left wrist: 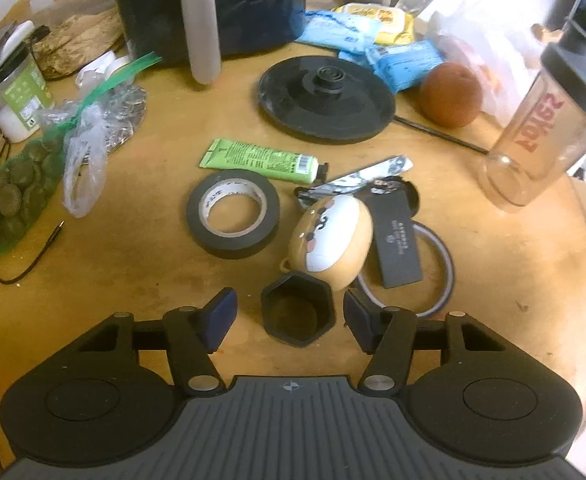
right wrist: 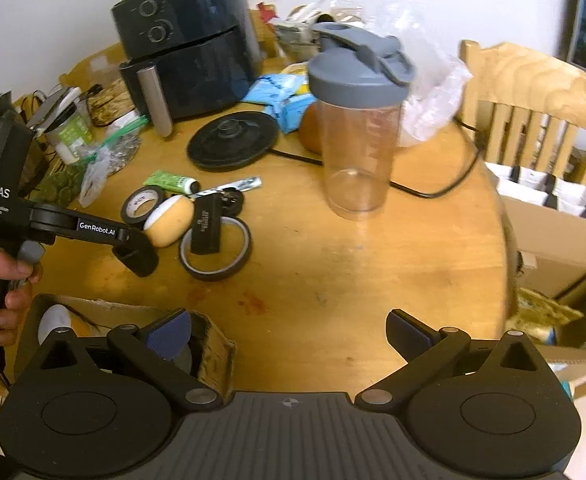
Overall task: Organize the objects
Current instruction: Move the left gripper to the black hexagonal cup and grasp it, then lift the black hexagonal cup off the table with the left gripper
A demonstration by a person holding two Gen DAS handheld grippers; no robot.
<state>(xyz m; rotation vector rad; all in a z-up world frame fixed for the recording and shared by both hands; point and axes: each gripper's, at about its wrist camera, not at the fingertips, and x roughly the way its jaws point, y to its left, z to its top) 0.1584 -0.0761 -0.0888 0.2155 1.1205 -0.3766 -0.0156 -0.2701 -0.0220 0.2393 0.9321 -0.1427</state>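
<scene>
A small black hexagonal cup (left wrist: pixel 297 309) stands on the round wooden table (left wrist: pixel 133 264), between the fingers of my open left gripper (left wrist: pixel 289 314), untouched. Just beyond lie a tan and white dog-face case (left wrist: pixel 331 237), a black tape roll (left wrist: pixel 233 214), a green tube (left wrist: pixel 259 160), a black rectangular tag (left wrist: pixel 397 238) and a thin tape ring (left wrist: pixel 439 276). In the right wrist view the left gripper (right wrist: pixel 133 254) sits by the case (right wrist: pixel 169 220) and the tape ring (right wrist: pixel 215 252). My right gripper (right wrist: pixel 289 334) is open and empty over the table's near edge, above a cardboard box (right wrist: pixel 213 344).
A clear shaker bottle (right wrist: pixel 357 128) stands mid-table. A black air fryer (right wrist: pixel 189 40), a kettle base (left wrist: pixel 327 94), an orange (left wrist: pixel 449 94), blue packets (left wrist: pixel 407 62) and a green net bag (left wrist: pixel 17 188) crowd the far side. A wooden chair (right wrist: pixel 533 108) stands at right.
</scene>
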